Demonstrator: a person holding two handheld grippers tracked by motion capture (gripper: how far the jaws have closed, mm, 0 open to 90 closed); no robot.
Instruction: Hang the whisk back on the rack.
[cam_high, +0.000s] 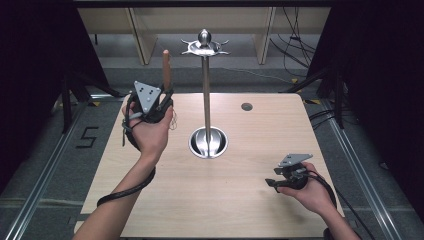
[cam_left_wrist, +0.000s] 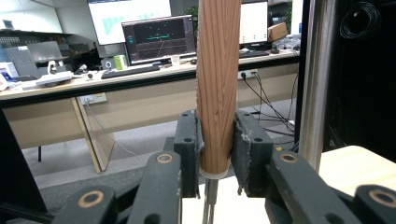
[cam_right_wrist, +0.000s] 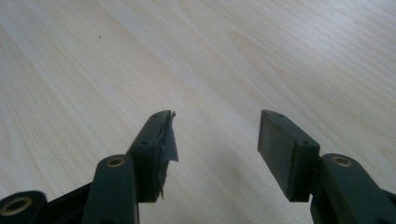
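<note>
A brown wooden handle (cam_high: 166, 69) stands upright above the table's far left, with my left gripper (cam_high: 159, 103) shut on its lower end. In the left gripper view both pads press on the wooden handle (cam_left_wrist: 217, 88), and a thin metal shank (cam_left_wrist: 209, 207) runs down from it out of sight. A tall metal rack (cam_high: 206, 90) with hooks at its top and a round base stands mid-table, to the right of the handle. My right gripper (cam_high: 273, 183) rests low over the table's near right; in the right gripper view it (cam_right_wrist: 215, 135) is open with bare wood between its jaws.
The light wooden table (cam_high: 235, 200) has a small dark round hole (cam_high: 246, 106) at its far right. Desks with monitors (cam_left_wrist: 156, 37) stand beyond the table. Black stands and cables flank both sides of the table.
</note>
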